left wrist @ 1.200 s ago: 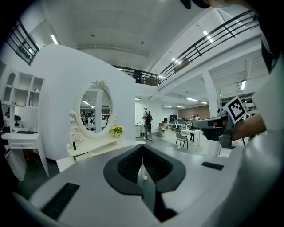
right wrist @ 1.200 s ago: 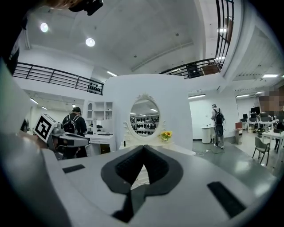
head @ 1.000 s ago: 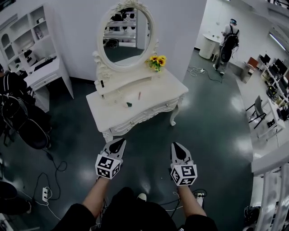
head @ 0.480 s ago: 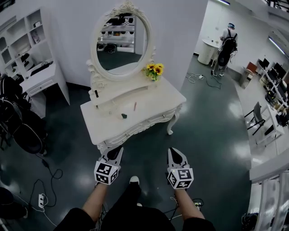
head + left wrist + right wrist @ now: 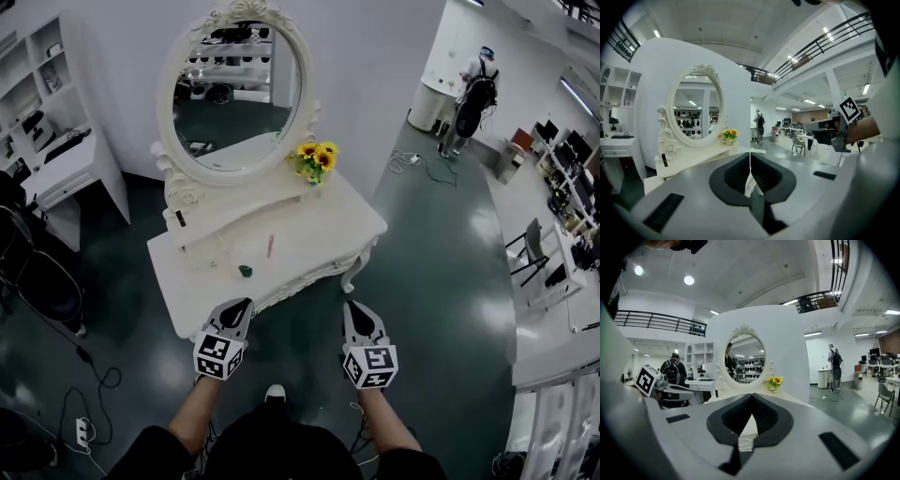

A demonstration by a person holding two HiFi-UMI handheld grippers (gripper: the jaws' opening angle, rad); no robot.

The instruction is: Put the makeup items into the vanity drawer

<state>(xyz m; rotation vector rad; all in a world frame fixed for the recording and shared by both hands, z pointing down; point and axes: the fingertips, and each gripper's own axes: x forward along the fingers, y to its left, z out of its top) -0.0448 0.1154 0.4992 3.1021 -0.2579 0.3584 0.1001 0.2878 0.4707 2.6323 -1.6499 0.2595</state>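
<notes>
**White vanity, two closed and empty grippers just short of it**

White all over, the vanity table (image 5: 323,230) stood against the wall with an oval mirror (image 5: 234,94) on top and a small bunch of sunflowers (image 5: 316,159) at the mirror's right foot. The makeup items lay out on the tabletop. A thin pink stick (image 5: 270,246) rested near the middle, and a small green piece (image 5: 246,270) sat just in front of it, nearer the front edge. A little dark item (image 5: 180,217) stood upright on the raised shelf at the left.

The person held both grippers low over the dark glossy floor (image 5: 431,281), pointed at the vanity's front. The left gripper (image 5: 244,304) was right by the front edge, its fingers pressed together with nothing between them. The right gripper (image 5: 353,306) hung beside it, well apart, its fingers likewise closed on nothing.

Another person (image 5: 478,89) stood far off at the back right.
</notes>
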